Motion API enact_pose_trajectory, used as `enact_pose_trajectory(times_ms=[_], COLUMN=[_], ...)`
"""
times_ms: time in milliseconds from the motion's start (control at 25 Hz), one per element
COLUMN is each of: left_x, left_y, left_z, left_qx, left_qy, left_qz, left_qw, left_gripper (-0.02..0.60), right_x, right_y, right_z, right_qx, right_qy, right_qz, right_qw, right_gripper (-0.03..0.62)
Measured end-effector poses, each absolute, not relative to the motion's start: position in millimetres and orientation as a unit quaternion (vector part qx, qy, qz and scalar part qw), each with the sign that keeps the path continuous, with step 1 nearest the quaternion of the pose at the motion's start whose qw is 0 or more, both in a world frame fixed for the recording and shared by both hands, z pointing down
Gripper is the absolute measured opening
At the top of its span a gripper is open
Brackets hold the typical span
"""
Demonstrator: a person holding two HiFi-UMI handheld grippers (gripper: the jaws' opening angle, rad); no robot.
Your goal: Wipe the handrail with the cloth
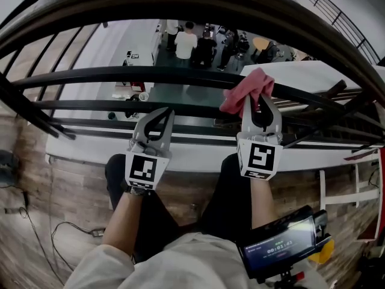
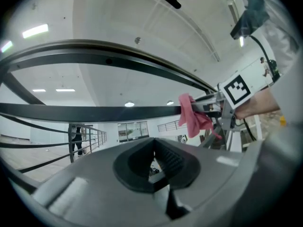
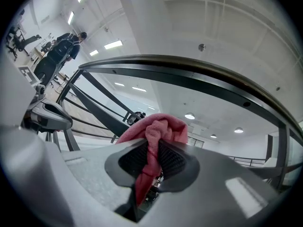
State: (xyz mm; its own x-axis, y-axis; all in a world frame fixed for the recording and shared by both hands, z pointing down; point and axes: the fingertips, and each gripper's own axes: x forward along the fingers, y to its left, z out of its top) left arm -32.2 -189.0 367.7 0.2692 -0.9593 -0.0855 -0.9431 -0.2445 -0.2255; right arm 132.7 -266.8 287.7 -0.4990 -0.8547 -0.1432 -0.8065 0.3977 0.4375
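The dark handrail (image 1: 180, 5) arcs across the top of the head view, with black bars (image 1: 120, 74) below it. My right gripper (image 1: 258, 101) is shut on a pink cloth (image 1: 248, 89), bunched at the fingertips and held in front of the upper black bar; I cannot tell whether it touches. In the right gripper view the cloth (image 3: 158, 129) sits between the pads of the right gripper (image 3: 152, 150), with the handrail (image 3: 199, 79) above and apart from it. My left gripper (image 1: 160, 114) is shut on nothing, pointing at the lower bars. The left gripper view shows its jaws (image 2: 152, 152) closed and the cloth (image 2: 191, 117) off to the right.
Several people (image 1: 192, 41) stand on a lower floor beyond the railing. A white ledge (image 1: 90, 152) runs under the bars. A device with a lit screen (image 1: 283, 245) is at the lower right. A cable (image 1: 60, 227) lies on the wooden floor at left.
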Motion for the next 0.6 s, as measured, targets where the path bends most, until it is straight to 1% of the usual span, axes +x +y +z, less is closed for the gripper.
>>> enact_pose_trajectory(times_ms=[80,600], left_x=[-36.4,-69.3], left_y=[-185.2,-165.8], left_z=[364.3,368.3], left_qx=[-0.782,-0.765], left_qy=[0.612,0.633], left_qz=[-0.023,-0.033], left_qw=[0.111,0.113], left_gripper=[0.006,0.006], right_x=[127.5,84.2], right_y=[-265.0,-253.1], right_z=[287.9,286.5], right_qx=[0.493,0.459], right_qy=[-0.837,-0.851], right_qz=[-0.232,-0.249], right_qw=[0.050,0.051], right_gripper=[0.061,0.061])
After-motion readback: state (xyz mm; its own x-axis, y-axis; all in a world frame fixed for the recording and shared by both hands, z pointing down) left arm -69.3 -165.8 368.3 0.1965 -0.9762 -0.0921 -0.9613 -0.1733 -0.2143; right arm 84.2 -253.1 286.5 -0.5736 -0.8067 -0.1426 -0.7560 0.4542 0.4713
